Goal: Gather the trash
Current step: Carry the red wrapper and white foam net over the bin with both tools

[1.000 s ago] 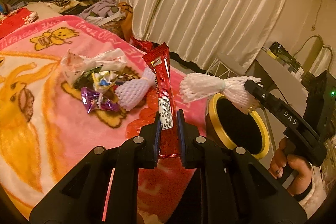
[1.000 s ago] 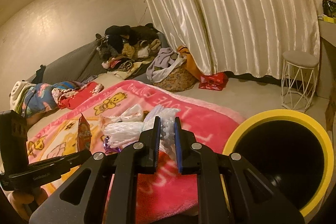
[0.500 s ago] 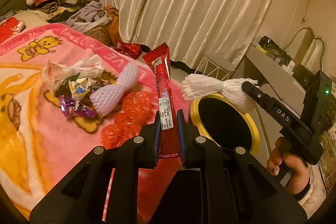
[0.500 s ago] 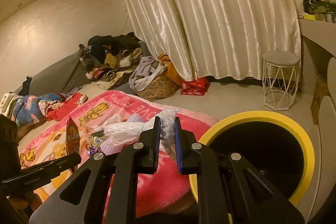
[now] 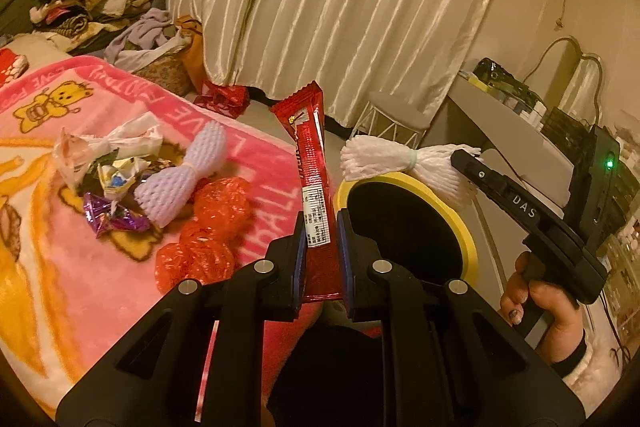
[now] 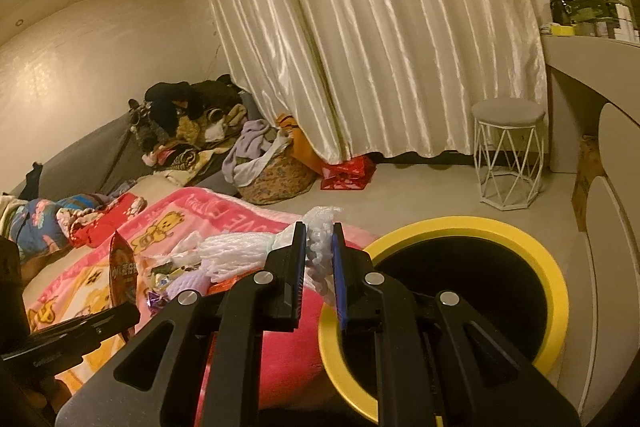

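My left gripper (image 5: pixel 319 235) is shut on a long red snack wrapper (image 5: pixel 310 163) and holds it upright beside the yellow-rimmed black bin (image 5: pixel 466 227). My right gripper (image 6: pixel 319 247) is shut on a white foam net (image 6: pixel 240 251), held over the bin's rim (image 6: pixel 552 279); the net also shows in the left wrist view (image 5: pixel 384 159) above the bin. More trash lies on the pink blanket (image 5: pixel 60 267): a purple foam net (image 5: pixel 180 183), red netting (image 5: pixel 204 243), crumpled wrappers (image 5: pixel 108 163).
A white wire stool (image 6: pixel 508 155) stands by the curtain (image 6: pixel 380 27). A basket of laundry (image 6: pixel 272 171) and a red bag (image 6: pixel 348 171) sit on the floor. Clothes are piled on the sofa (image 6: pixel 180 123). A desk (image 6: pixel 592 55) is at right.
Both grippers have moved right toward the bin with their loads. The bin looms larger in both views; the trash pile has slid left.
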`<state>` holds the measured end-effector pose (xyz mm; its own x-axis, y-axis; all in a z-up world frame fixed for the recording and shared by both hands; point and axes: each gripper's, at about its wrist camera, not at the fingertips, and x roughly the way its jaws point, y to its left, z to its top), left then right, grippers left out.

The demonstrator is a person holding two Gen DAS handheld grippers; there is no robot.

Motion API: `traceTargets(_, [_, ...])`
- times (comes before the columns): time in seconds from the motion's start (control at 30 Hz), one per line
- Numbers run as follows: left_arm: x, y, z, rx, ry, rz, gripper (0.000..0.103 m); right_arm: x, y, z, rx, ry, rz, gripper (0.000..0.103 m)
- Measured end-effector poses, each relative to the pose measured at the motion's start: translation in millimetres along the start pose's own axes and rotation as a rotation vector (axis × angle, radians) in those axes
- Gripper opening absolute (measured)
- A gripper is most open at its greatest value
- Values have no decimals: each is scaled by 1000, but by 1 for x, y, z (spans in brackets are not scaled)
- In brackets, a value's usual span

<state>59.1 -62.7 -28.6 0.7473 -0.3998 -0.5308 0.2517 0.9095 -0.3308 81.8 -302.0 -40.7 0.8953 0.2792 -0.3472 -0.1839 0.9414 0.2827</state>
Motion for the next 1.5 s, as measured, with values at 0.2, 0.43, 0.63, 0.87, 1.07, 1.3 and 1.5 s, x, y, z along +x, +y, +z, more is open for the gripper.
traceTargets(0.2, [6,-8,1,12,6,-17,9,-5,-13,1,15,-10,-32,12])
traceTargets(0.43, [12,-22,1,33,10,-39,9,-7,-27,0,31,-17,-80,12])
traceTargets(0.63, [19,-30,1,48,19,-55,9,-7,-40,0,59,-20,-114,12])
traceTargets(0.87, [26,-40,-2,65,31,-72,10,-9,-50,-1,70,-28,-165,12])
traceTargets(1.07, [30,-47,-5,75,43,-81,10,-8,-60,-2,73,-34,-205,12])
traceTargets(1.3, [40,-57,-9,92,65,-97,10,-8,-73,-5,94,-35,-246,12])
traceTargets(1.5, [52,-66,-11,105,84,-114,10,-8,-84,-9,116,-22,-282,12])
